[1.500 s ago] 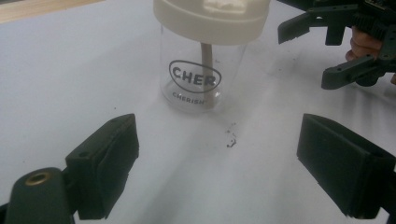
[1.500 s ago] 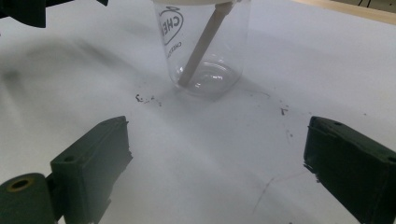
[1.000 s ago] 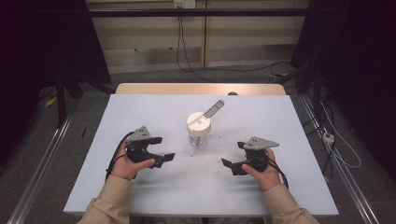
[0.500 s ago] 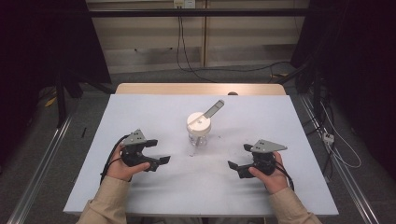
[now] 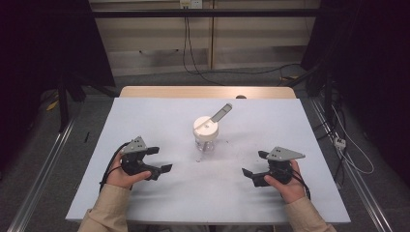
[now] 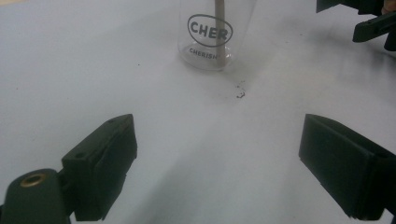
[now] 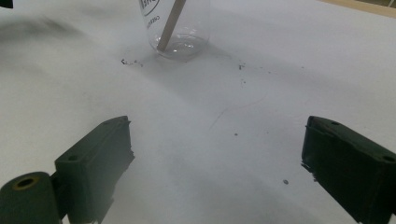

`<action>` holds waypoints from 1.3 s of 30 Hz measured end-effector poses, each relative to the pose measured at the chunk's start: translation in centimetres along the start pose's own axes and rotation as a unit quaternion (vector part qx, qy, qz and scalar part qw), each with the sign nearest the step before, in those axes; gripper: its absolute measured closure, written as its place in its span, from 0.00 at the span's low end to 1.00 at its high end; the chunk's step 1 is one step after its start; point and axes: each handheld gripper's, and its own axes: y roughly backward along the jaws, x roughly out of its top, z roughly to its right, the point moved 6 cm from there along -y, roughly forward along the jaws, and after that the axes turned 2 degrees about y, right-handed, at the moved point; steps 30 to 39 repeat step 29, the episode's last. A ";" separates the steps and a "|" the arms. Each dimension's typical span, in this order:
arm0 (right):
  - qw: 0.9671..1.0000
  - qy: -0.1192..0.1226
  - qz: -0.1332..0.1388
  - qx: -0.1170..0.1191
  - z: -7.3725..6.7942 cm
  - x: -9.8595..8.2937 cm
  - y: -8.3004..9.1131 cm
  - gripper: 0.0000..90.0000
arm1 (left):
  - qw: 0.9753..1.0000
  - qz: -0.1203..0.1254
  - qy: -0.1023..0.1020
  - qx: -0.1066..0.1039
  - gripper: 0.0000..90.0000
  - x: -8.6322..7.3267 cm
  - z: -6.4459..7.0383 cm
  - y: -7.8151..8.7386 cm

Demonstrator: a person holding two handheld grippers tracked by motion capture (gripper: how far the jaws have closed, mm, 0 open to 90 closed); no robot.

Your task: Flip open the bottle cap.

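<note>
At the bottom of the high view, two sleeved forearms come in over the near edge of the white bench (image 5: 145, 203). In the lower left, the left gripper (image 5: 161, 159) rests in a hand just above the bench top, its jaws spread wide with nothing between them. In the lower right, the right gripper (image 5: 253, 164) is held the same way, jaws wide apart and empty, a grey plate on top. The two point inward toward each other, well apart, with bare bench between them.

Farther up, at the middle of the frame, stands a clear plastic cup (image 5: 206, 140) with a white lid (image 5: 206, 126); a flat wooden stick (image 5: 220, 113) leans out of it toward the upper right. In the left gripper view the cup (image 6: 212, 42) sits at the top centre, printed with lettering, with dark crumbs (image 6: 240, 93) on the bench just in front of it. Nothing lies between either gripper and the cup.

Beyond the far edge of the bench, cables (image 5: 193, 67) trail across the floor.
</note>
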 end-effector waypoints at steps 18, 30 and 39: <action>1.000 -0.003 0.001 -0.015 0.6 -0.9 1.6 0.09 | 1.000 0.005 0.008 0.017 0.12 -1.4 -0.9 1.8; 1.000 -0.003 -0.003 -0.022 0.8 -1.2 1.6 0.09 | 1.000 0.008 0.010 0.021 0.12 -1.7 -1.2 2.2; 1.000 -0.003 -0.003 -0.022 0.8 -1.2 1.6 0.09 | 1.000 0.008 0.010 0.021 0.12 -1.7 -1.2 2.2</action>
